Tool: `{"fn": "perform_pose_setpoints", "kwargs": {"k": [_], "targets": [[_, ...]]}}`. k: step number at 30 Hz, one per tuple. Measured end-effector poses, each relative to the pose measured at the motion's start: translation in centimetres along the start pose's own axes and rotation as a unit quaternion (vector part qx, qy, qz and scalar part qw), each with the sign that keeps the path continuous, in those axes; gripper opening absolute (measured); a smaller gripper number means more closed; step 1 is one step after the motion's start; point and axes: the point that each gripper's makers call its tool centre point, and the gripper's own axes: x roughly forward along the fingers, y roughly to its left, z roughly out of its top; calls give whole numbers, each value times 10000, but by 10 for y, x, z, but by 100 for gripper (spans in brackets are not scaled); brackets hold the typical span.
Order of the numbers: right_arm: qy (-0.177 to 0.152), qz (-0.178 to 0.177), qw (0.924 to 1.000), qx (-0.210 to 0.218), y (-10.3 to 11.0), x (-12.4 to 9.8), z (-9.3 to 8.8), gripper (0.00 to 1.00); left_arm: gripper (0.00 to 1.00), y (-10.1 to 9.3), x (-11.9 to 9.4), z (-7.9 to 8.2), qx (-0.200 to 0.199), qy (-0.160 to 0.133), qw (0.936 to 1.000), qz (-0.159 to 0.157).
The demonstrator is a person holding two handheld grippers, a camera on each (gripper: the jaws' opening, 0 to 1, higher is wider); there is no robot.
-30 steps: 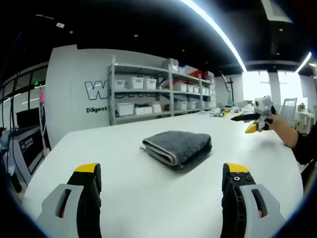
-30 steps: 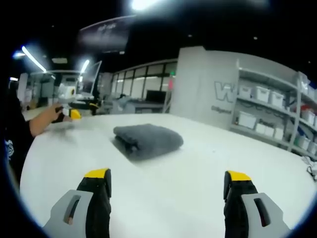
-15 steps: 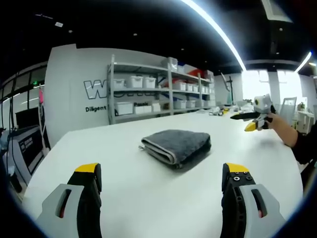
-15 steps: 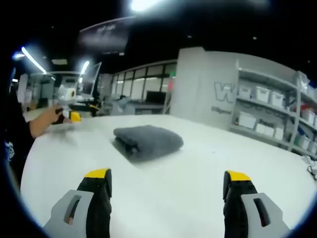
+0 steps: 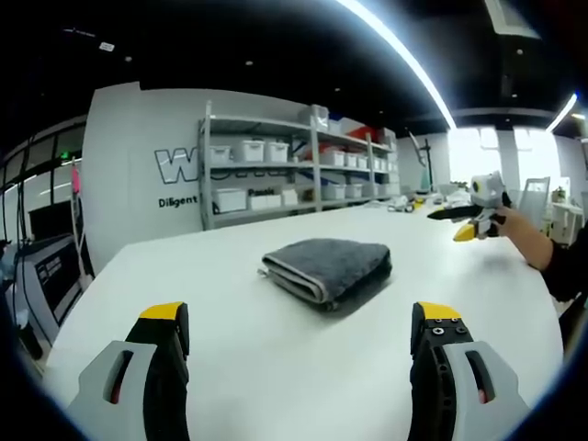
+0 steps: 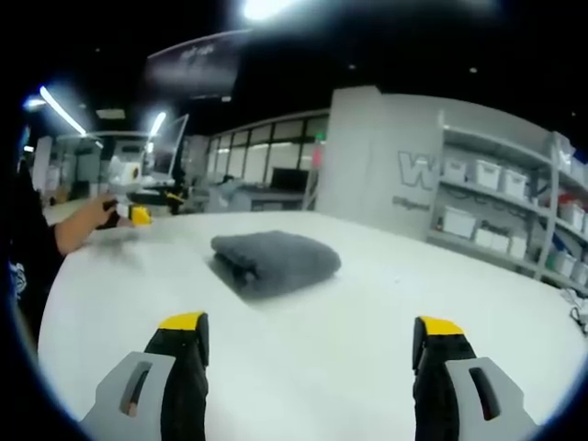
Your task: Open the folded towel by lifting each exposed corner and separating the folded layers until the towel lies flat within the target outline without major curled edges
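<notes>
Both grippers, left (image 5: 292,333) and right (image 6: 308,342), hover wide-jawed and empty near the folded grey terry towel (image 5: 328,269) on the white table (image 5: 276,367).

Almost no change over the last second. Left gripper view: the towel (image 5: 327,270) sits a touch higher and further left in the picture than a second ago, along with the whole background, so that is a small camera drift, not the towel moving. In the same view the right gripper (image 5: 464,220), held in a hand (image 5: 511,227) at the far right, has risen slightly and edged right. Right gripper view: the left gripper (image 6: 138,212) at the far left reads sharper than a second ago, when it was blurred with motion; its place is about the same. Jaw spread on both grippers unchanged, wide apart.
</notes>
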Motion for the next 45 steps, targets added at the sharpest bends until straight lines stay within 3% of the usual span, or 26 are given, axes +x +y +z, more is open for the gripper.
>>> {"fn": "perform_pose_setpoints", "kwargs": {"k": [9, 11, 15, 16, 21, 32, 41, 45], "targets": [[-35, 50, 10000, 45, 3, 0, 2, 94, 98, -4, -1, 0, -37, -11, 10000, -16], [-64, 91, 9999, 90, 4, -2, 4, 95, 97, -11, 0, 8, -386, -198, 9989, -155], [-39, 65, 9999, -120, 5, -10, 19, 97, 93, -19, 1, 12, -974, -208, 9948, -205], [-40, 61, 9998, -173, 5, -13, 24, 98, 93, -22, 2, 17, -1051, -322, 9937, -212], [-29, 31, 9991, -427, 2, -23, 45, 99, 98, -37, 6, 22, -757, -268, 9963, -307], [-5, 33, 9977, -670, -2, -24, 63, 99, 99, -22, 5, 44, -620, -404, 9969, -272], [174, 54, 9970, -754, -12, -17, 61, 98, 99, -17, 3, 52, -937, -550, 9937, -279], [219, 58, 9957, -894, -18, -14, 74, 97, 99, -14, 8, 54, -950, -567, 9936, -227]]}}
